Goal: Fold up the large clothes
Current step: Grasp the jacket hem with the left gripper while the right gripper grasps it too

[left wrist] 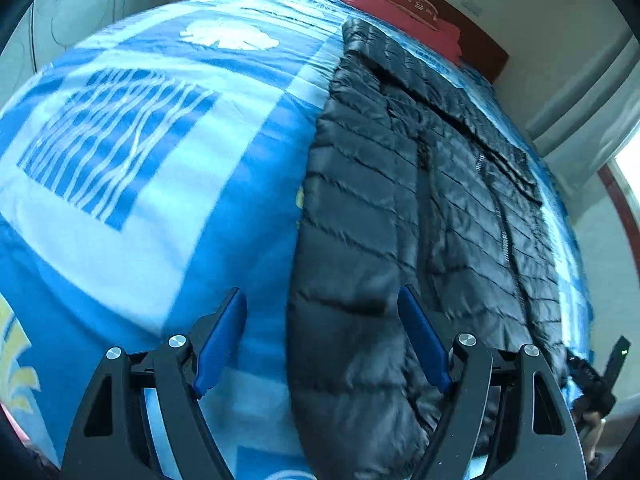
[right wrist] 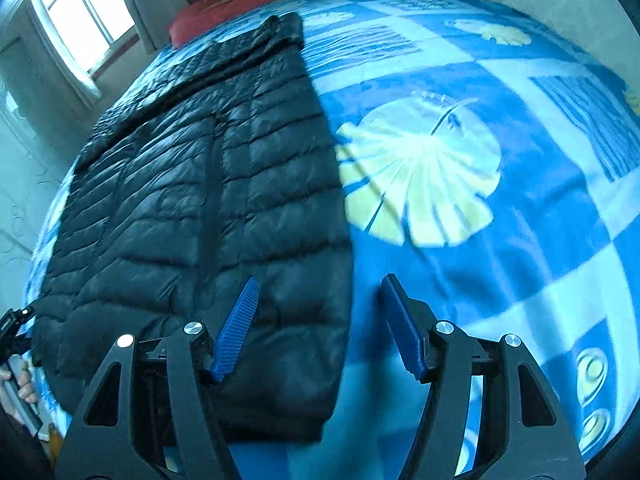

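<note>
Black quilted jacket [left wrist: 420, 208] flat and lengthwise on blue patterned bedspread [left wrist: 140, 184], collar toward red pillow [left wrist: 400, 12] by headboard. Left gripper [left wrist: 322, 304] hovering above jacket's near straight edge, fingers spread, nothing between them. Right gripper [right wrist: 320, 292] above the opposite long edge, also spread and empty. Wide bare bedspread beyond each of those edges; jacket's near hem close to the bed's foot. Window [right wrist: 76, 16] off to one side.
</note>
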